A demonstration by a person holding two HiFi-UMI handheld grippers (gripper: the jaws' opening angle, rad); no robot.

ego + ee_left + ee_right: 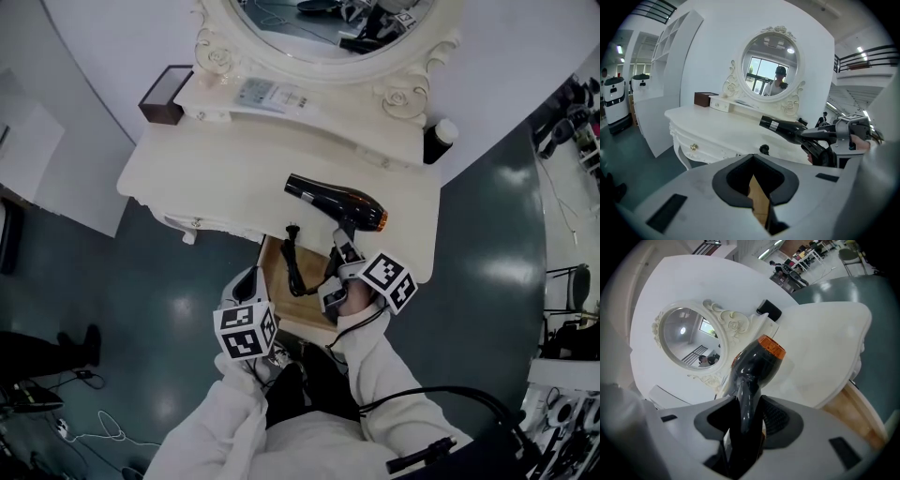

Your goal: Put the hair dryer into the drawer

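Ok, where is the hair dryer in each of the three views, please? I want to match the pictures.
Head view: the hair dryer is right of centre, against the white table top.
Left gripper view: the hair dryer is right of centre, barrel pointing left.
Right gripper view: the hair dryer is central, handle gripped by the right claw.
Shared landmark: the oval mirror, in all three.

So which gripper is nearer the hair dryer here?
Right. The right gripper is closed on the handle of the hair dryer; the left gripper, shut, is apart from it, beside the open drawer.
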